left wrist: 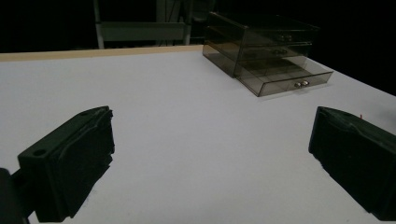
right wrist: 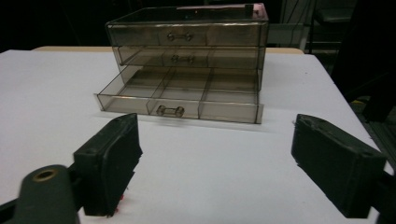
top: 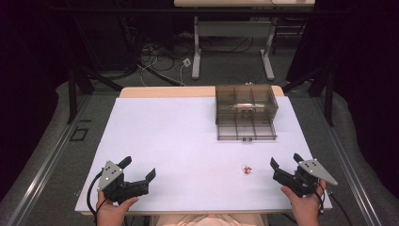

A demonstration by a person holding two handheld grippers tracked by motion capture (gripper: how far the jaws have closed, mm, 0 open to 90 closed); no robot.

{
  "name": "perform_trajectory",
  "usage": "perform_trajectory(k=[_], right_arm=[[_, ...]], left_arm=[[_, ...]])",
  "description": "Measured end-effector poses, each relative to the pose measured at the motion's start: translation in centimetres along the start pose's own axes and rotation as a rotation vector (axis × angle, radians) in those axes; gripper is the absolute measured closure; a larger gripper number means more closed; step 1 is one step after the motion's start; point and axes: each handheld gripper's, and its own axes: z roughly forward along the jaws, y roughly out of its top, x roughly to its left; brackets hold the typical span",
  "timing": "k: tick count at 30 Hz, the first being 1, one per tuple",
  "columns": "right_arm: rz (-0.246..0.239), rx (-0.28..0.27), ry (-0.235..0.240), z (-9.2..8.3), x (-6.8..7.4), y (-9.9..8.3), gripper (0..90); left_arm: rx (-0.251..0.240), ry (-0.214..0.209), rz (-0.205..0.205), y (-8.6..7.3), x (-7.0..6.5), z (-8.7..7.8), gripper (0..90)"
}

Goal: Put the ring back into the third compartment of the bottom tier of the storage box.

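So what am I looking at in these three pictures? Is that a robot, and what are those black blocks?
No robot: a person sits at a white table holding a hand tool in each hand. Each tool is a gripper with two black jaws. The high view looks down from above: the left gripper is at lower left, the right gripper at lower right. The other two pictures come from small cameras riding on the grippers, so the black blocks there are each gripper's own jaws, spread apart: left, right. On the table stands a smoky clear drawer box with its bottom drawer pulled out, apparently empty. A small red-and-white item, too small to identify, lies near the right gripper. Nothing is held.
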Motion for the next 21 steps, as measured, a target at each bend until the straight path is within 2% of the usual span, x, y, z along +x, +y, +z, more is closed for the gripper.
perform_trajectory(k=[8, 15, 17, 21], right_arm=[[-0.063, 0.007, 0.045, 0.7, 1.3, -0.2, 17.5], [-0.071, 0.025, 0.056, 1.0, 1.8, -0.3, 18.8], [-0.084, 0.031, 0.076, 1.3, 1.9, -0.2, 21.1], [-0.09, 0.056, 0.08, 1.5, 2.4, -0.3, 23.7]], left_arm=[[0.004, 0.007, -0.034, -0.1, 0.3, 0.2, 0.7], [0.011, 0.014, -0.045, -0.2, 0.5, 0.2, 1.5], [0.012, 0.016, -0.047, -0.2, 0.6, 0.2, 1.8], [0.021, 0.014, -0.052, -0.2, 0.6, 0.2, 2.5]])
